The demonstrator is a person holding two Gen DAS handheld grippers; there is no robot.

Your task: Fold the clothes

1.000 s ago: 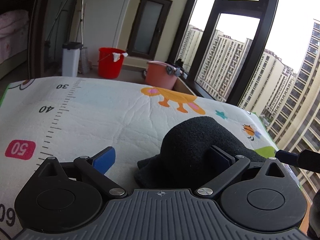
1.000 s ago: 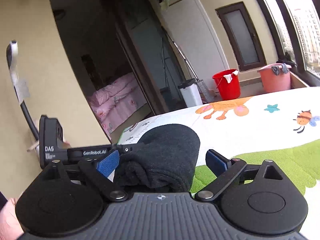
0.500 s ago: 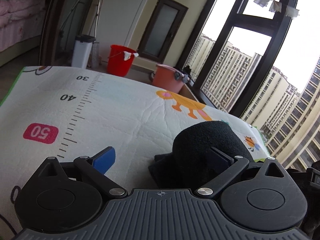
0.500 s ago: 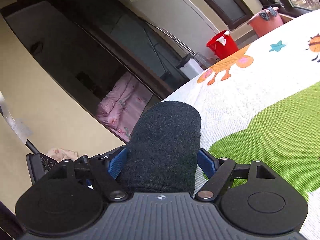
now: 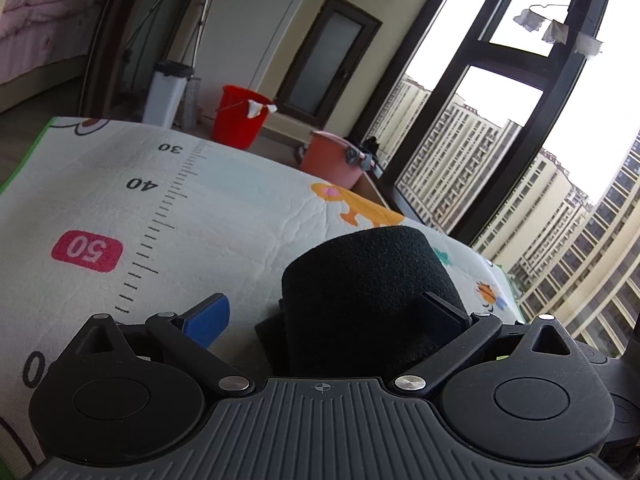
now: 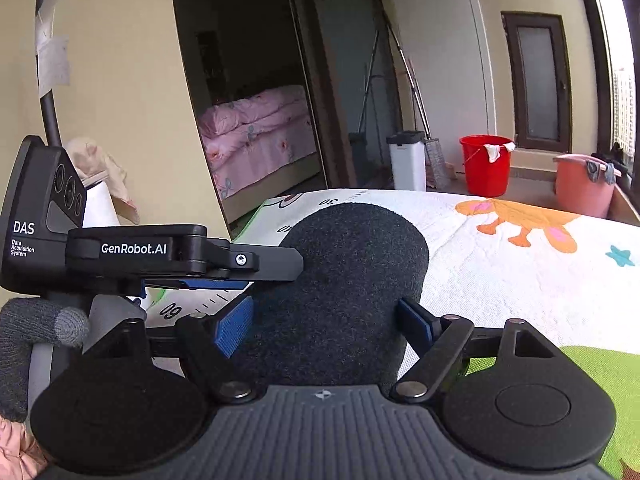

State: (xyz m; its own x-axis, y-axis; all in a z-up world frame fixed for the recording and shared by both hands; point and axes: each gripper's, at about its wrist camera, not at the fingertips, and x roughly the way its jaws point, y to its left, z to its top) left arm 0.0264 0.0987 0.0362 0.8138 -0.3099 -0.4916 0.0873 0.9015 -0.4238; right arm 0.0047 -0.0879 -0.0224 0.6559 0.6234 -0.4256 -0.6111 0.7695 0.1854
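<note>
- Rolling level since a moment ago, the right gripper (image 6: pixel 326 322) brackets the black fleece bundle (image 6: pixel 340 292), jaws easing apart.
- Left gripper (image 5: pixel 326 314) gapes wide; bundle crowds its right finger.
- Better: squeeze evenly, keeping the folded roll low on the play mat (image 5: pixel 240 216).

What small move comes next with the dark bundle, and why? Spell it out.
Probably lower the dark bundle onto the mat. It sits rolled between the right gripper fingers, whose jaws are opening. The left gripper is wide open beside it, only one finger against the cloth, so it adds little support.
</note>
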